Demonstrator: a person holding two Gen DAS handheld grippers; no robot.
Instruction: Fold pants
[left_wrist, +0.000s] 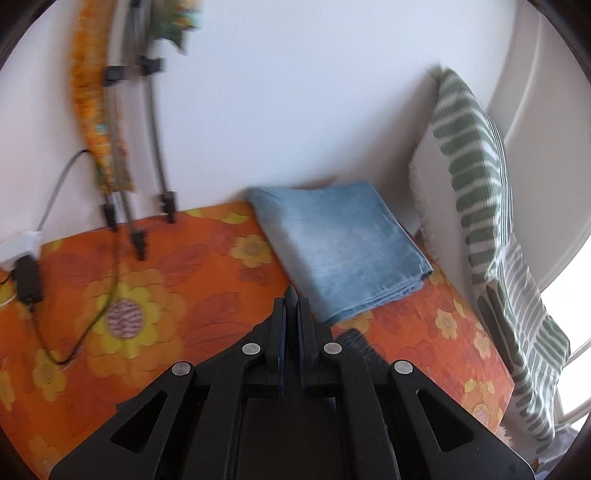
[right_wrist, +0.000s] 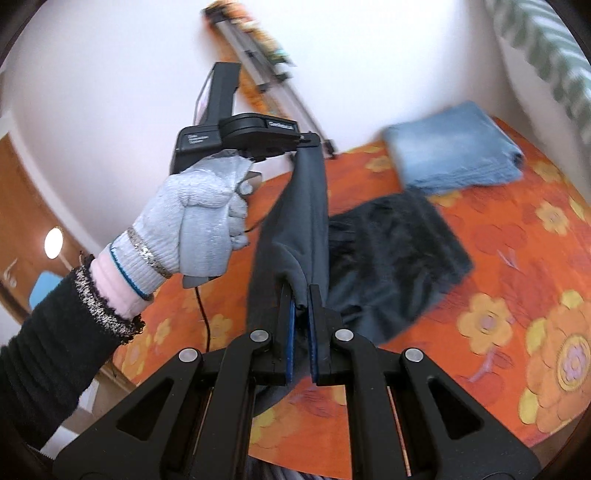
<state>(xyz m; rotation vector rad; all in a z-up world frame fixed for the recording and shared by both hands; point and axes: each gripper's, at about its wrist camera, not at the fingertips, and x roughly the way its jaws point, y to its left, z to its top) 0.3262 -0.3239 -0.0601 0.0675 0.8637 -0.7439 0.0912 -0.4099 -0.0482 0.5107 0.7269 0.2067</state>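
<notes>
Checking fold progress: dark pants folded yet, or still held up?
Not folded. The dark pants hang stretched between the right gripper and the left gripper, both shut on the fabric; the rest lies bunched on the orange bedspread.

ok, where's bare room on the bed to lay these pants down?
Bare bedspread lies right of the dark pants, in front of the folded blue cloth. Another free patch sits between that cloth and the black cable. Crowded by the tripod legs and striped pillow.
</notes>
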